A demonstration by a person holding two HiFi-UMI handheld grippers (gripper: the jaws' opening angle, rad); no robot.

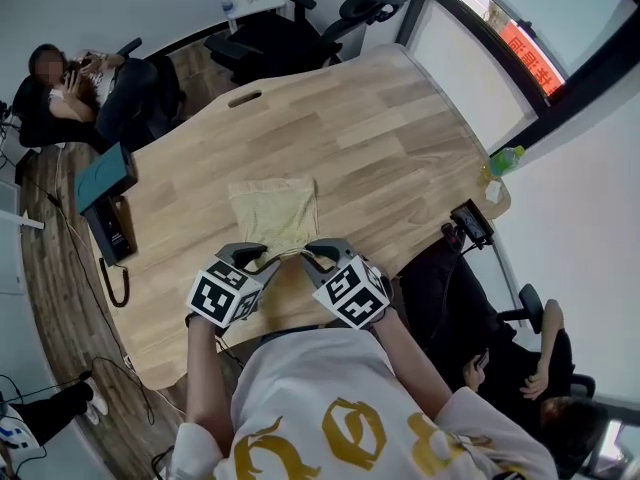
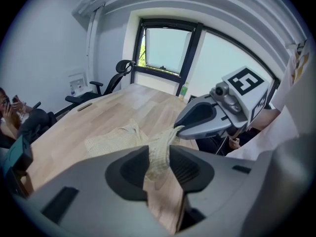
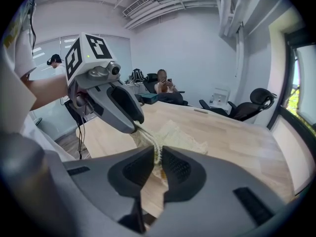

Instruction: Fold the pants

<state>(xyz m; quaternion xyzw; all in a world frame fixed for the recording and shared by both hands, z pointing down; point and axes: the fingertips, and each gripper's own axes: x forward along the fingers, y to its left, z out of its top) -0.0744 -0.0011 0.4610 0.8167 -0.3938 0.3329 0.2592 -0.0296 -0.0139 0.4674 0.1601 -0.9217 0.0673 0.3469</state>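
The pants (image 1: 272,206) lie at the centre of the frame on the table (image 1: 400,138), with their near edge raised just below centre. That edge is pinched by the left gripper (image 1: 255,259) and the right gripper (image 1: 322,253), set close side by side, each clamped narrowly on a bunch of cloth. For a clean fold, the held edge would best be drawn taut between the grippers, carried level toward the far edge, and released only once the edges are matched.
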